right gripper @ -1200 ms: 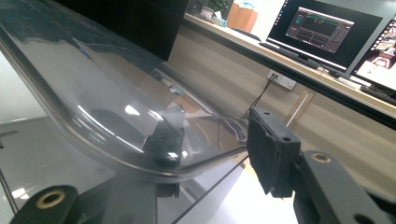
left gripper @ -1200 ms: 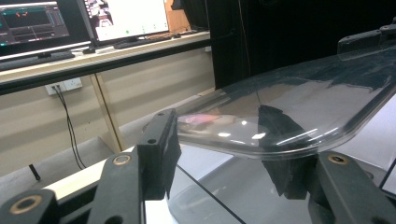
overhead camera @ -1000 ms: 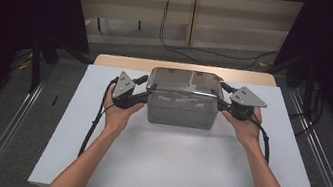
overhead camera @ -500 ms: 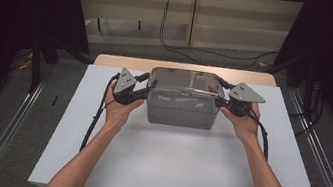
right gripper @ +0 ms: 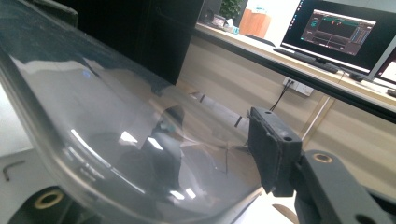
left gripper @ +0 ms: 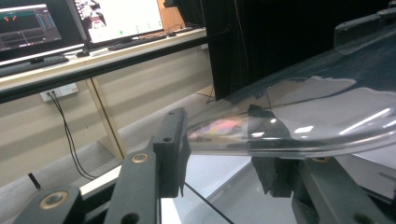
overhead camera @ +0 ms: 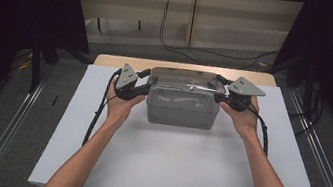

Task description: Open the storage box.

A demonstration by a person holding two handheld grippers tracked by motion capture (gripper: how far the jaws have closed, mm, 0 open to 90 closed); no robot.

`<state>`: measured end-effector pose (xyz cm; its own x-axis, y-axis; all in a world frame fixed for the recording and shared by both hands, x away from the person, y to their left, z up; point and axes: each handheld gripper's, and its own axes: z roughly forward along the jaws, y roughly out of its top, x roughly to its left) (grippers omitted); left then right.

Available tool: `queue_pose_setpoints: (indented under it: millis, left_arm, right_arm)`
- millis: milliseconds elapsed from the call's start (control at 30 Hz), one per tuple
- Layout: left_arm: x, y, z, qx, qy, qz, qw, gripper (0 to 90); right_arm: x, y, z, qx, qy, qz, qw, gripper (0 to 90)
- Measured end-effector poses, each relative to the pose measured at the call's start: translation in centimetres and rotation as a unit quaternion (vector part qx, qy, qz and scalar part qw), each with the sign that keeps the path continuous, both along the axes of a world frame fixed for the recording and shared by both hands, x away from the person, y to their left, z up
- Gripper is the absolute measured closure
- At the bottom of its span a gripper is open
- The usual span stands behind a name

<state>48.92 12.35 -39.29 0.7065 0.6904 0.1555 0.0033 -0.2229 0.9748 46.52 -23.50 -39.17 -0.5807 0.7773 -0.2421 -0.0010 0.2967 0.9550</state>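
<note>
Clear rounded plastic box lid.

The box is see-through plastic with a shiny, smooth lid. The table top looks white, flat and dull. The gripper jaws are black and matt.
</note>
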Motion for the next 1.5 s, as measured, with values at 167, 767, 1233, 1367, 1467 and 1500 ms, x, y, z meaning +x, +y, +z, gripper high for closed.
queue_pose_setpoints:
  millis: [167, 767, 1233, 1367, 1467, 1500]
  left_arm:
    - [0.5, -0.1, 0.4, -0.001, -0.001, 0.0, 1.0, 58.5]
    - [1.9, -0.9, 1.3, 0.013, -0.001, -0.002, 0.9999, 59.5]
    - [2.9, -0.9, 1.2, 0.003, 0.015, 0.01, 0.9998, 61.2]
    - [3.3, -1.0, 1.1, 0.002, 0.018, 0.011, 0.9998, 61.2]
    - [3.6, -1.0, 1.0, -0.001, 0.02, 0.007, 0.9998, 61.2]
    - [3.7, -1.0, 1.0, -0.004, 0.02, 0.008, 0.9998, 61.3]
  right_arm:
    - [0.4, 0.0, 0.3, 0.007, 0.0, 0.0, 1.0, 55.0]
    - [1.5, -0.7, 0.5, 0.044, 0.009, -0.001, 0.999, 55.3]
    - [2.5, -1.1, 0.2, 0.063, 0.011, -0.008, 0.9979, 57.7]
    - [2.7, -1.3, 0.1, 0.067, 0.013, -0.01, 0.9976, 58.6]
    - [3.0, -1.5, 0.0, 0.074, 0.019, -0.011, 0.997, 59.0]
    - [3.2, -1.5, 0.0, 0.073, 0.02, -0.012, 0.9971, 58.9]
